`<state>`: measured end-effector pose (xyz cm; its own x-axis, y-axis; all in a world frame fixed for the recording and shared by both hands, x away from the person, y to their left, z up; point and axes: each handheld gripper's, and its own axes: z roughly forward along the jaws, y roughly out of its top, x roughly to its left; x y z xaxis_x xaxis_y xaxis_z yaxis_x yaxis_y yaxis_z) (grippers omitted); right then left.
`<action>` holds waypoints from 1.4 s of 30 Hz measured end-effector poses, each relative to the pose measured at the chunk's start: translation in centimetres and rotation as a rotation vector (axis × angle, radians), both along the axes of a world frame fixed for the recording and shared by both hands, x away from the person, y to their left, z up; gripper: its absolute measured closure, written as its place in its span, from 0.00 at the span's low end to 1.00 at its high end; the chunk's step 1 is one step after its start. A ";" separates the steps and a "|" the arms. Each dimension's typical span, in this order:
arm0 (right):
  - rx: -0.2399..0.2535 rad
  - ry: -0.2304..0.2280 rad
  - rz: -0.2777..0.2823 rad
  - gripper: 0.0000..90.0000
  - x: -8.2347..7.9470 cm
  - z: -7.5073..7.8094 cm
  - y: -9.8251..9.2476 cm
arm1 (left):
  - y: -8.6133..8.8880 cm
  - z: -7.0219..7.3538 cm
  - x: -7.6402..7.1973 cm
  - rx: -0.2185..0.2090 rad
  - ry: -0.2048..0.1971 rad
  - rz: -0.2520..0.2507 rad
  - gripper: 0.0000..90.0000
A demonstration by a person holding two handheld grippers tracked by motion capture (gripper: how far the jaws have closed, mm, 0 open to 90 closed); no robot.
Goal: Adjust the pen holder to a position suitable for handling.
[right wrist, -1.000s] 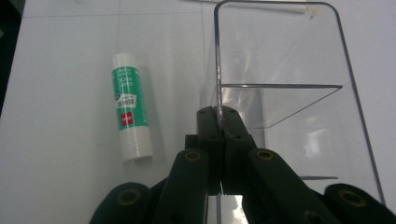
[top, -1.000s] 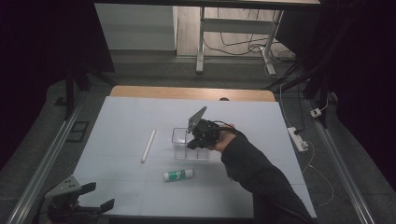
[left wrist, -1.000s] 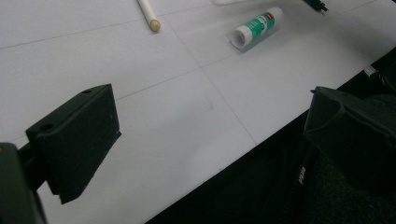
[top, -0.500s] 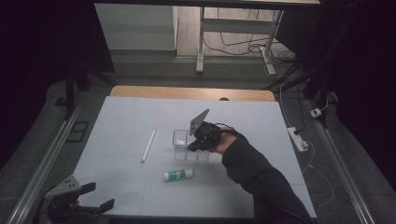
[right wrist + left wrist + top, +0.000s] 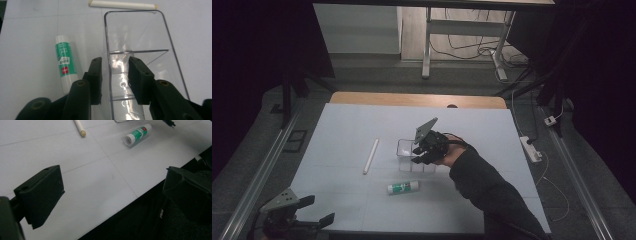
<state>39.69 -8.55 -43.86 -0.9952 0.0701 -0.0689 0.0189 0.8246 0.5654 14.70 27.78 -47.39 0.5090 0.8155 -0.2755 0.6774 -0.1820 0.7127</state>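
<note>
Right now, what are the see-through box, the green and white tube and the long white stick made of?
The see-through box looks like clear hard plastic: glossy walls, bright reflections, the table showing through its dividers. The green and white tube, probably a glue stick, looks like smooth plastic under a printed label. The long white stick is matte and cream-coloured; it could be paper, chalk or plastic, I cannot tell.

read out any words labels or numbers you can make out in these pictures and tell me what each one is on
Glue stick: white print on the green label and a small red patch with white letters, all too blurred to read.
Clear plastic organizer: no text.
White stick: no text.
Nothing else carries legible writing.
</note>
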 end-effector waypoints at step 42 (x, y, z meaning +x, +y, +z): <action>0.085 -0.001 -0.344 0.02 -3.5 0.4 -4.2 | 0.0 0.0 0.0 0.003 0.002 0.003 0.03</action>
<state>36.20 -12.74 -43.43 -0.9122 0.4068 -0.0494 0.2869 0.7202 0.6316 14.72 27.74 -47.39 0.5055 0.8181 -0.2741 0.6798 -0.1820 0.7105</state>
